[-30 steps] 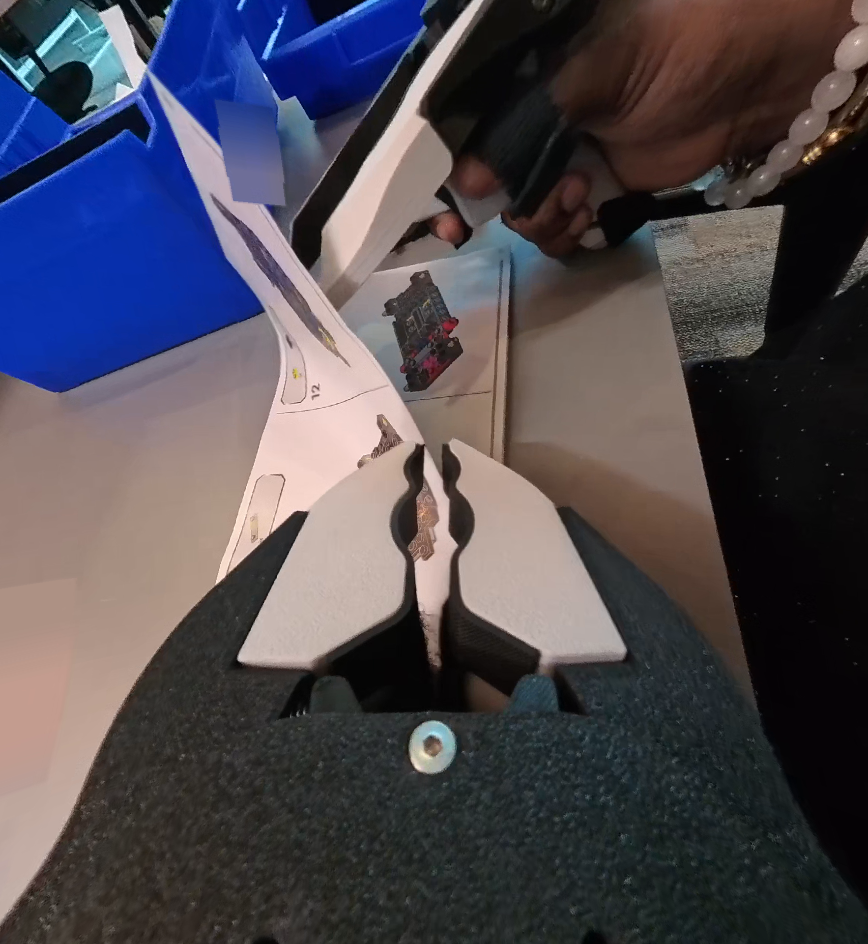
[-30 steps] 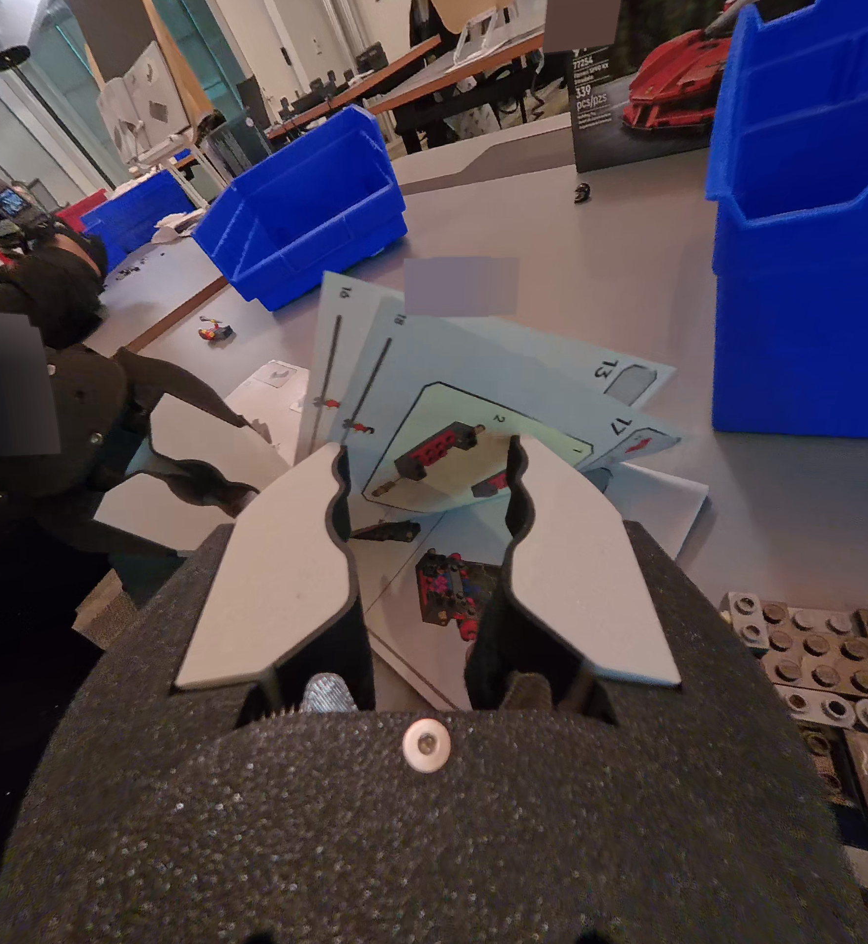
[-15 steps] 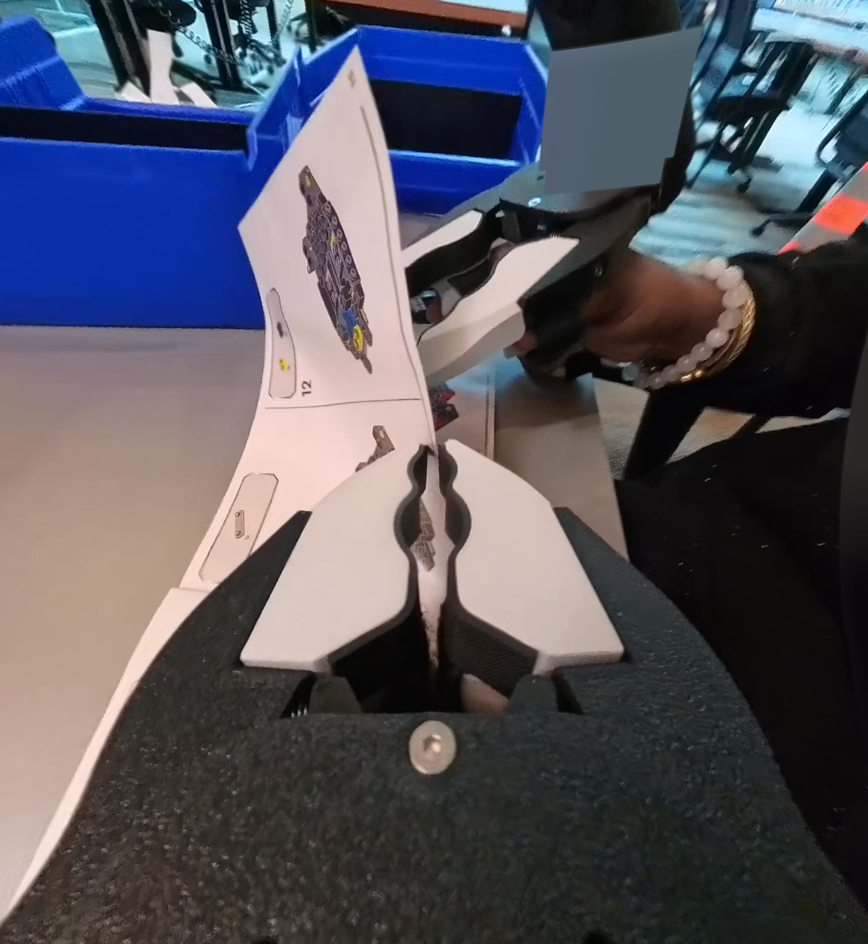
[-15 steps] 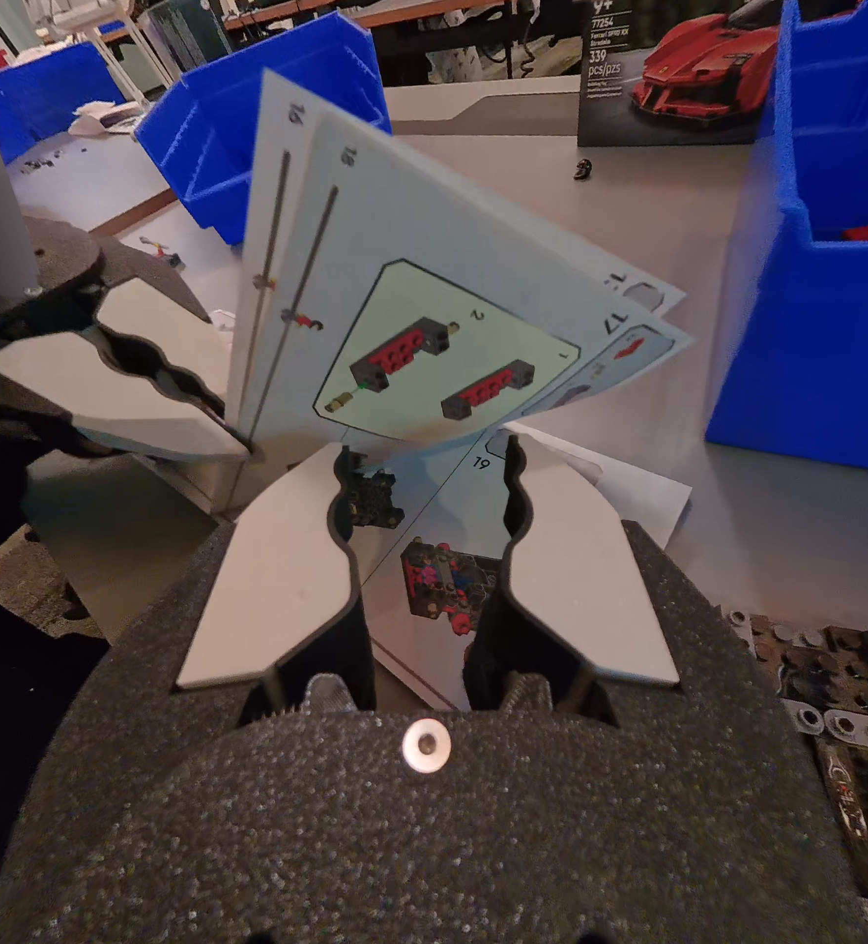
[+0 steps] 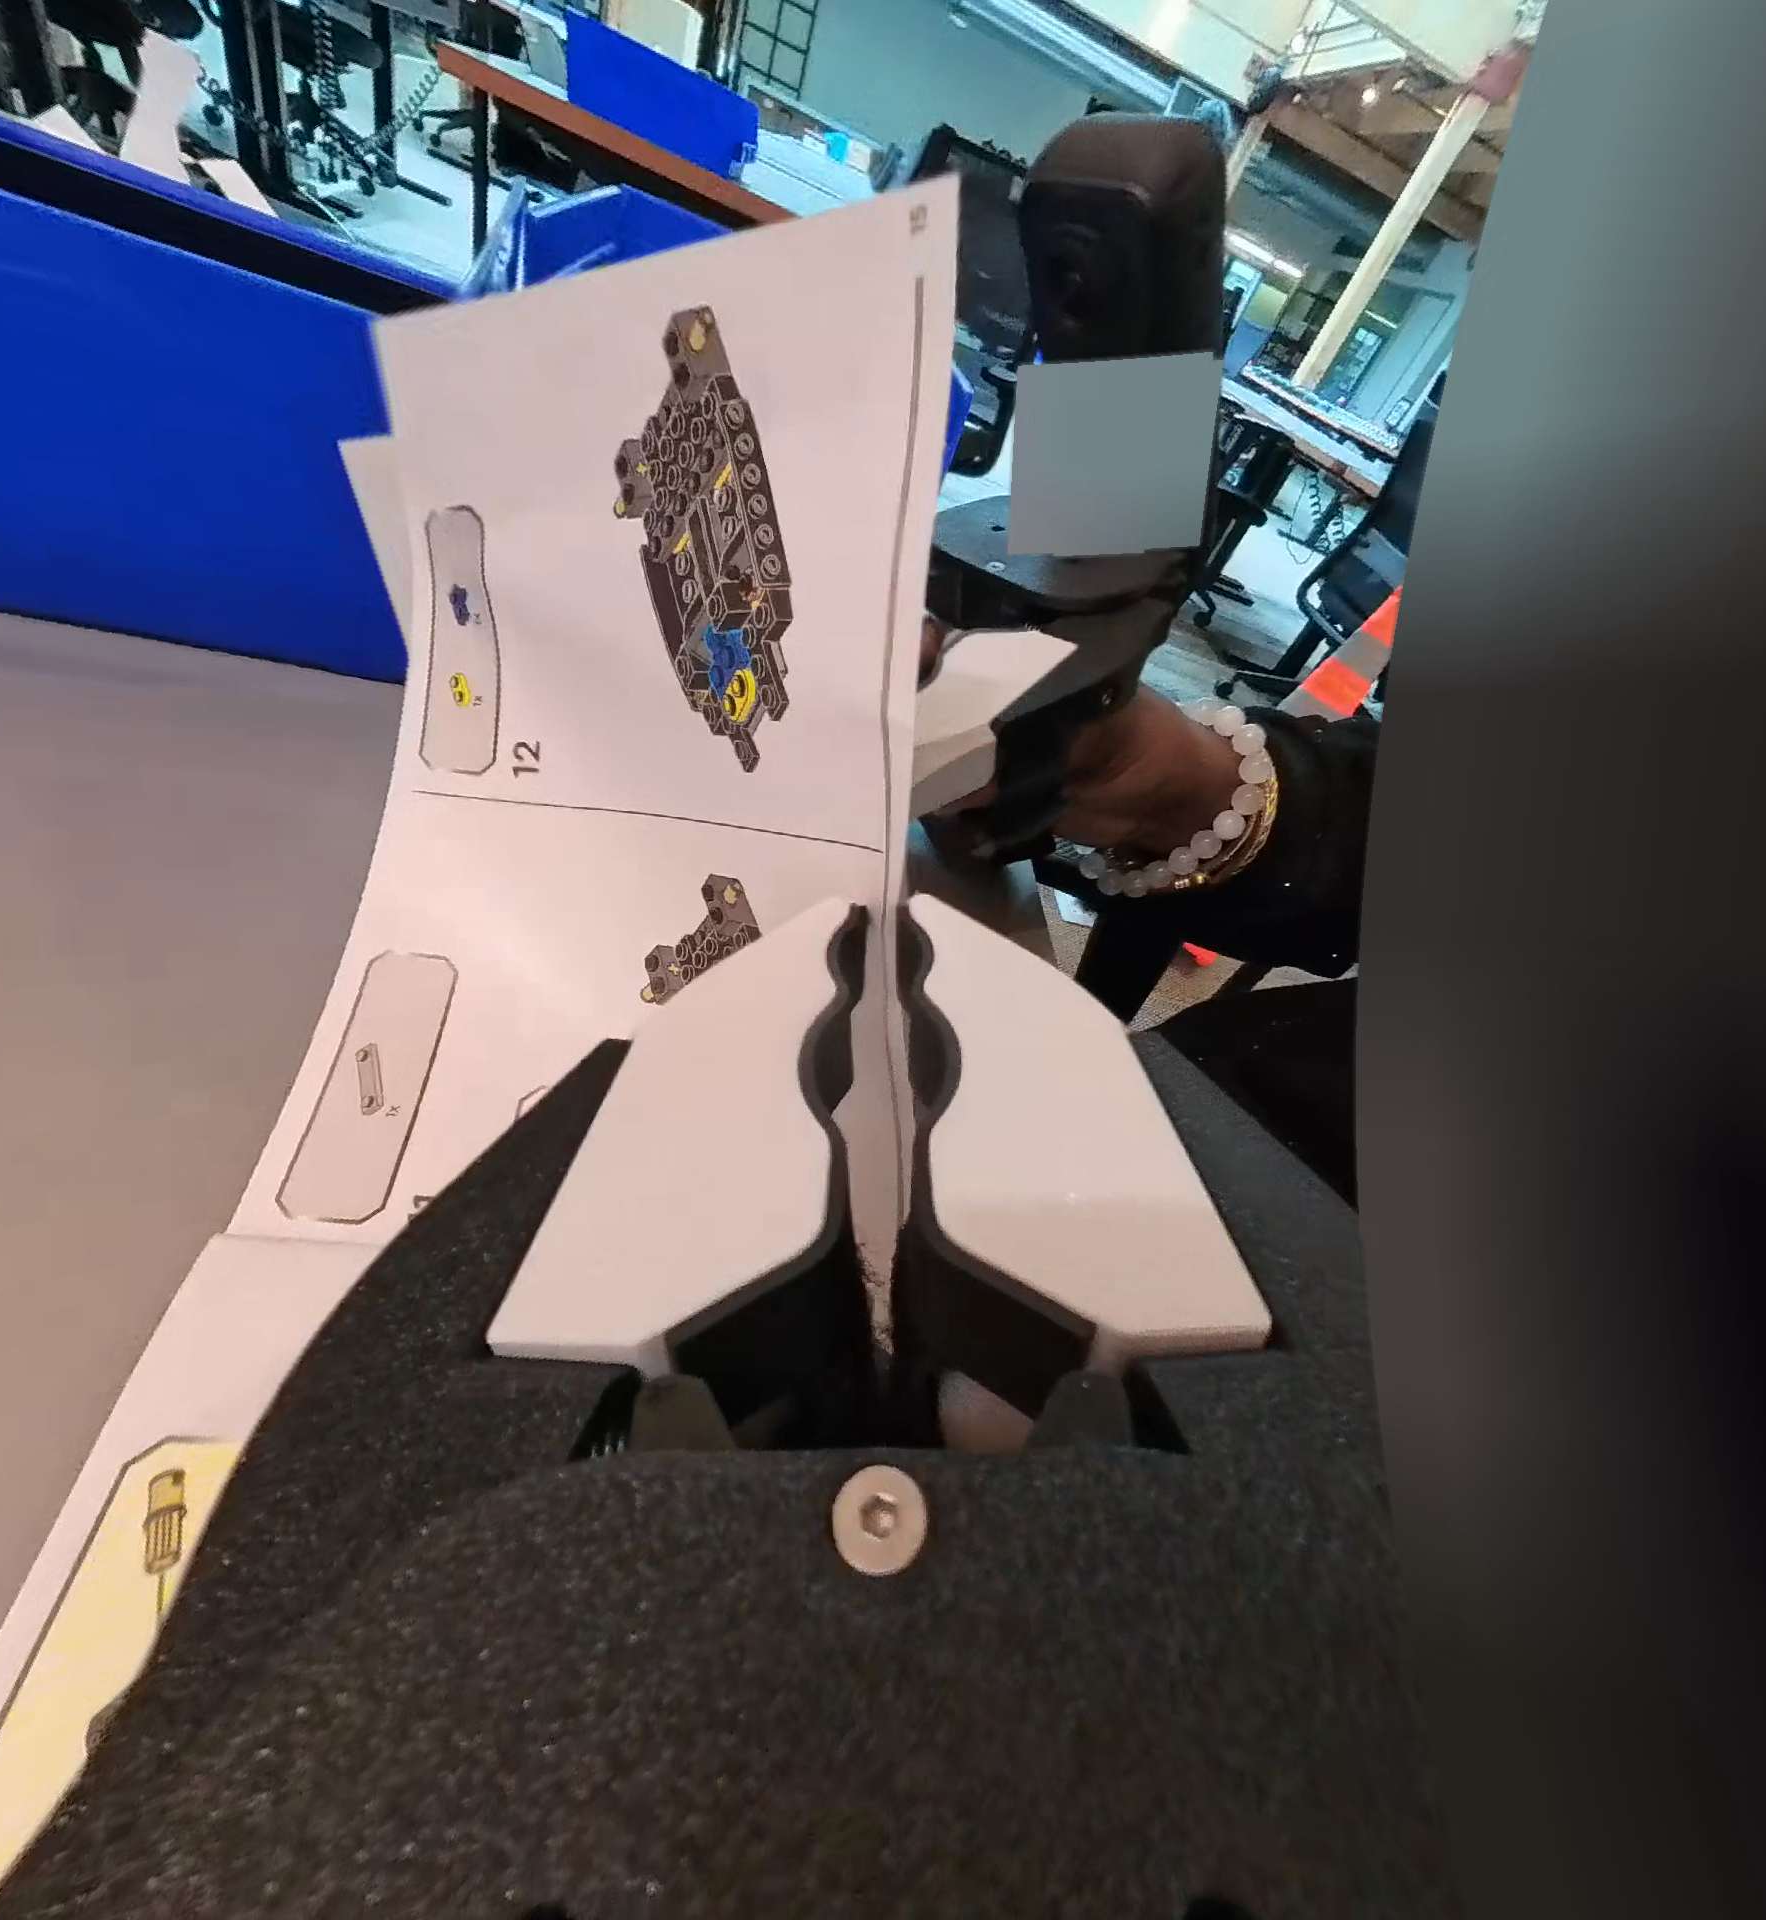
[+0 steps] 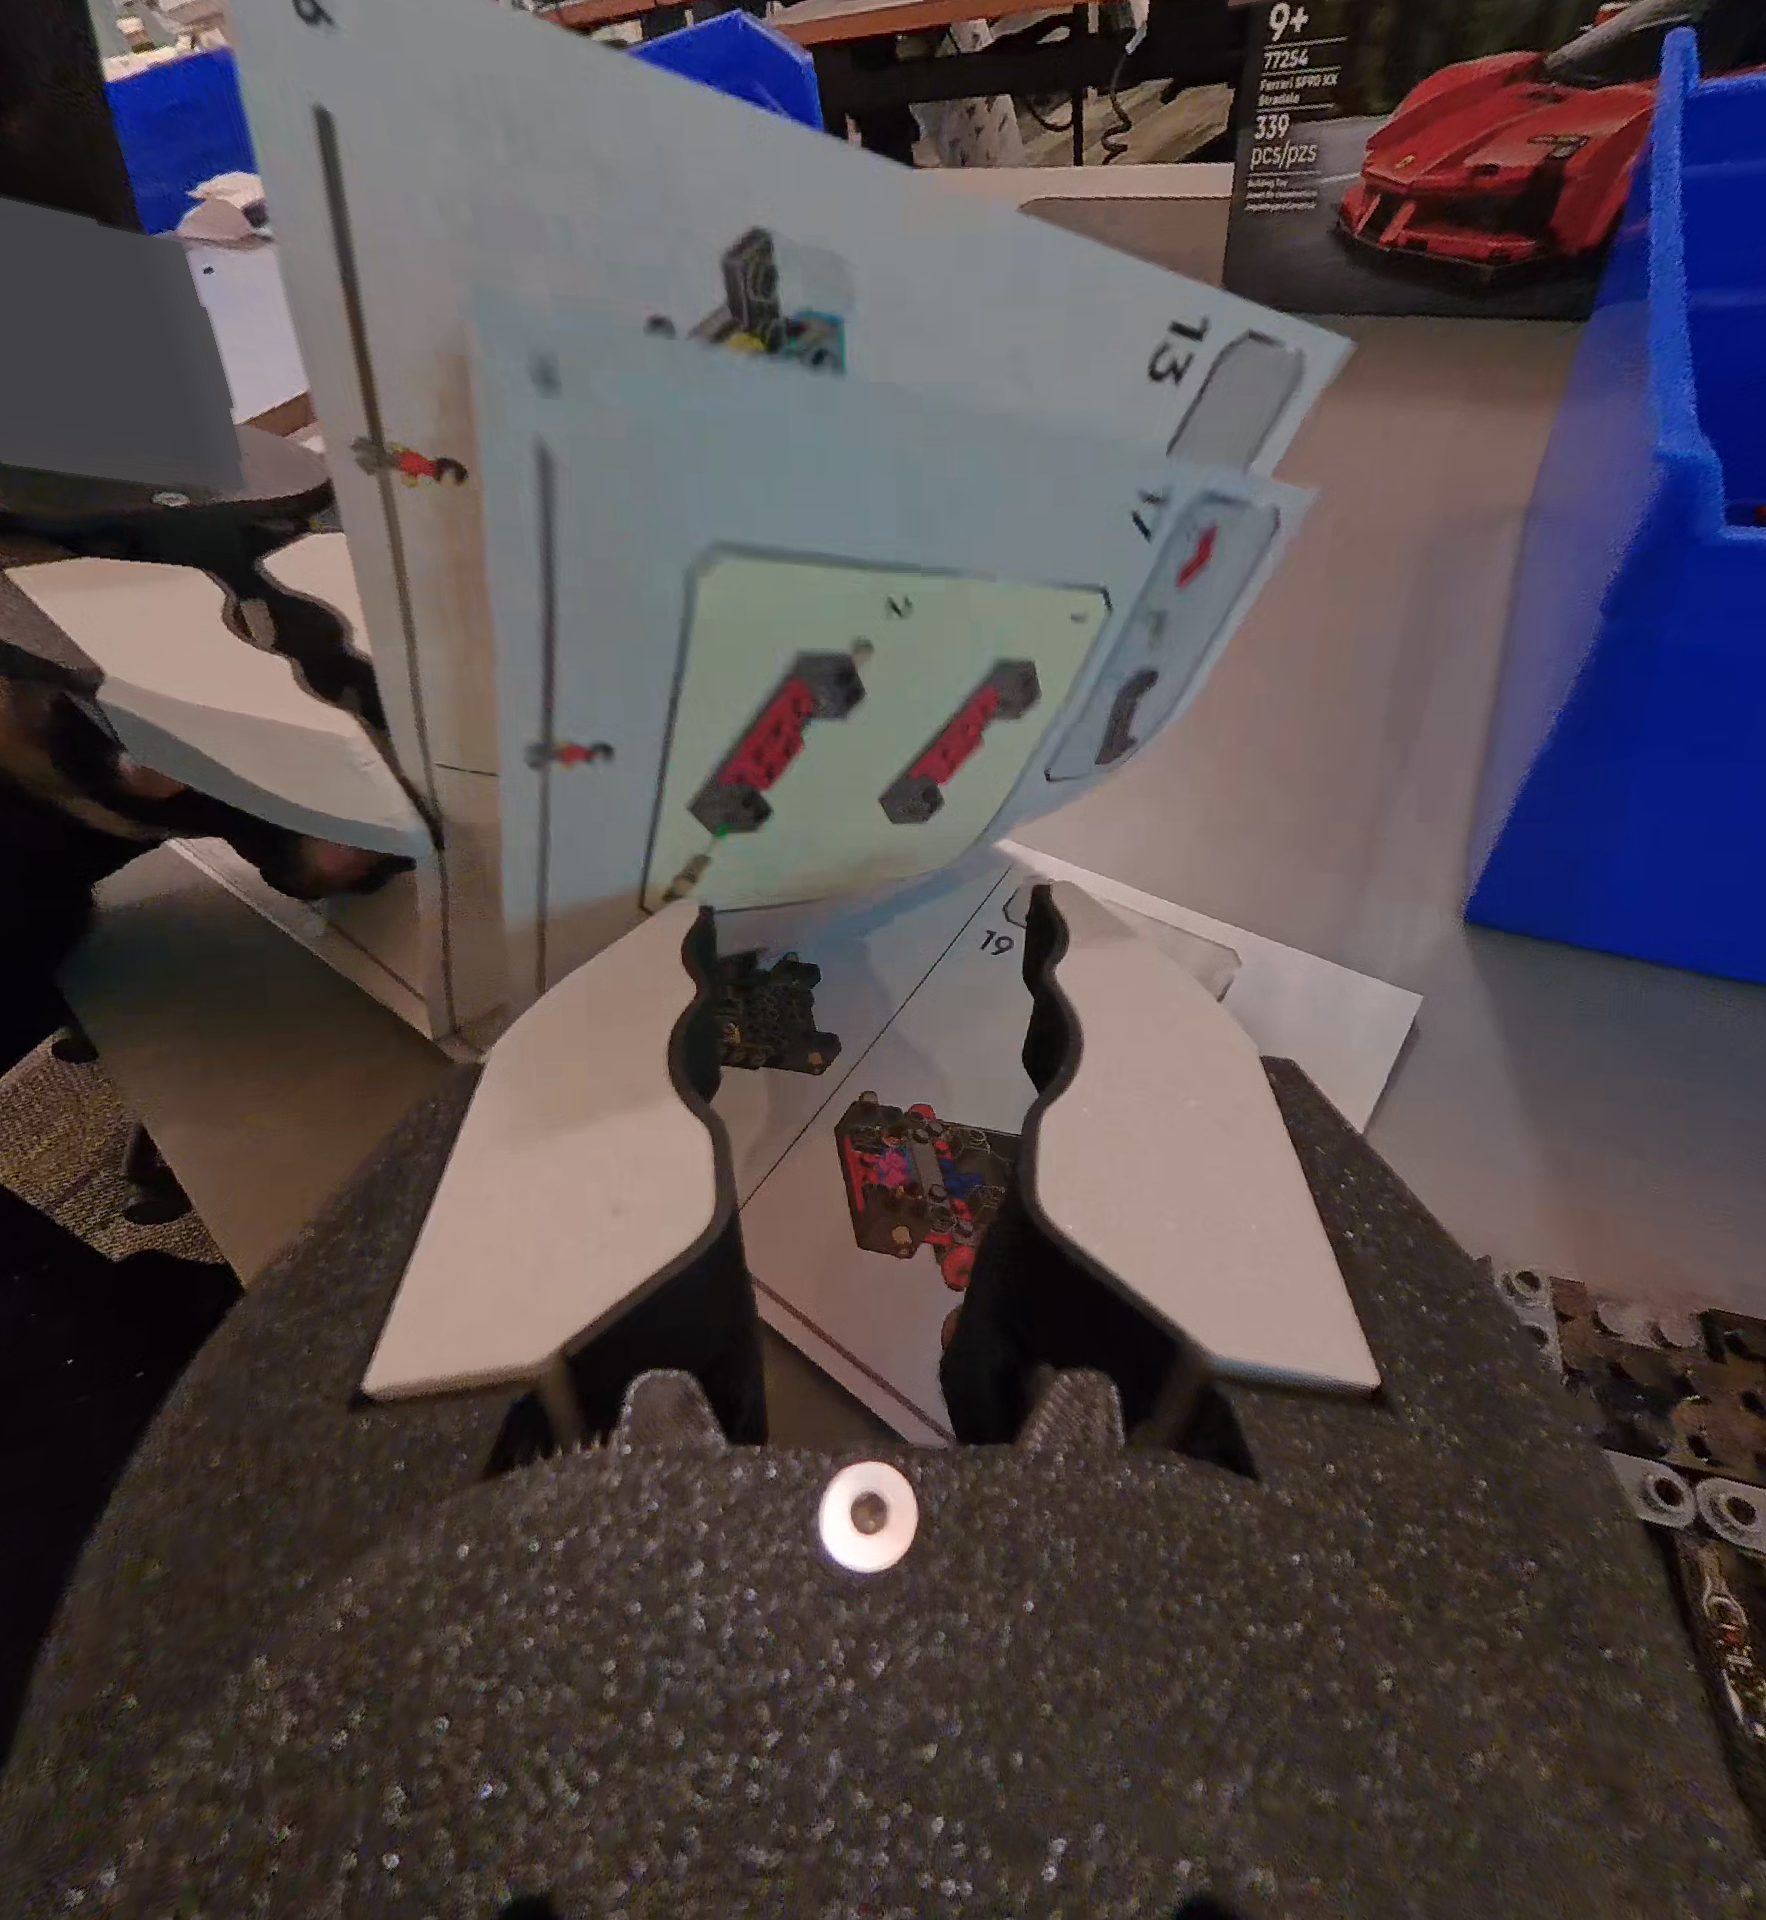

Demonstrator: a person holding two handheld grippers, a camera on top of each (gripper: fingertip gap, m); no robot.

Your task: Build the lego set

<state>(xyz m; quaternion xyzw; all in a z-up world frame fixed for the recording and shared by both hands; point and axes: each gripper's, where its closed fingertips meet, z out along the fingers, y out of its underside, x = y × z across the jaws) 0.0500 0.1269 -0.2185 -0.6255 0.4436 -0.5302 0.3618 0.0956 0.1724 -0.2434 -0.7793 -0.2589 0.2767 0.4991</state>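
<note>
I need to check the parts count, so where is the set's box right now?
In the right wrist view the box stands upright at the table's far edge, upper right, just left of the blue bin.

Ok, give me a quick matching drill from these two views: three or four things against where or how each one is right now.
Things:
1. left gripper
2. right gripper
3. blue bin
4. set box

States:
A. stands at the far edge of the table
B. open, over the flat booklet page
C. right of the booklet, on the table
D. shut on the raised booklet page

Pairs: 1-D, 2-B, 3-C, 4-A
</note>
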